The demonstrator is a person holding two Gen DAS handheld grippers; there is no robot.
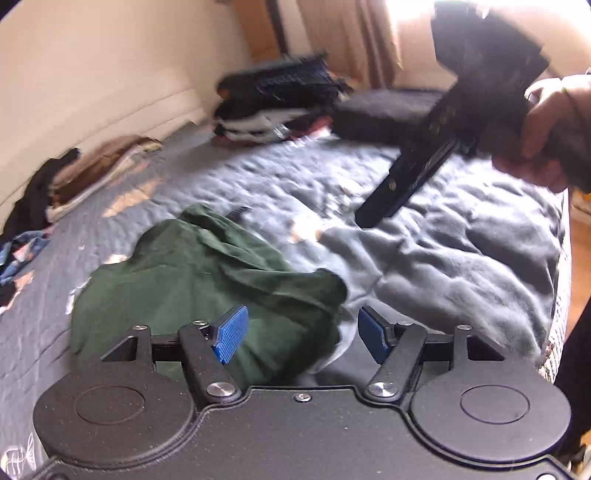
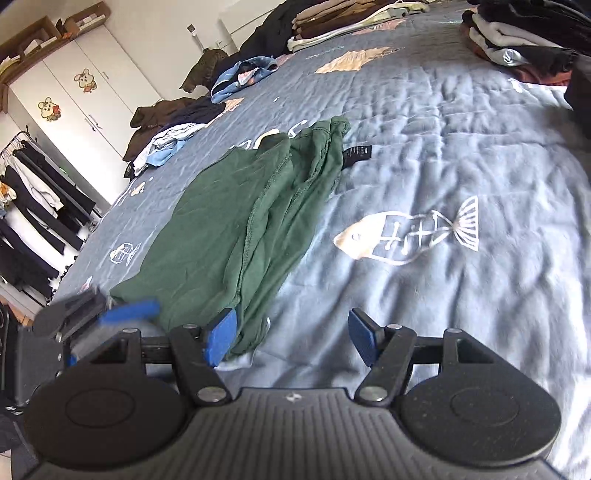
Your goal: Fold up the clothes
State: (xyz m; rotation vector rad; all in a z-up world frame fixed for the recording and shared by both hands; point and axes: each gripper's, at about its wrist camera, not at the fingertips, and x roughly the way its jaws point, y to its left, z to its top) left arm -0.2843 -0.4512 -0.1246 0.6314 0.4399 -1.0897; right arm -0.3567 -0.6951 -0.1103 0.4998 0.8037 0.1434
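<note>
Hovering both grippers over one green garment [image 2: 236, 229] on the bed.

I count two grippers, each with two ribbed blue pads: my left gripper [image 1: 297, 334] and right gripper [image 2: 288, 338] both stand released, nothing between the fingers. The garment, soft creased cloth with stitched hems and one black label, lies loosely folded mid-quilt [image 2: 461, 155], toward its near edge. The quilt is grey-blue, puckered, printed with fish skeletons. Two stacks of folded clothes sit at its far edge [image 1: 280, 107] [image 2: 332, 22].

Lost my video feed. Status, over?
Both grippers, left and right, open, holding nothing. Green shirt lying rumpled on the bedspread, partly folded. Nothing in the way.
</note>
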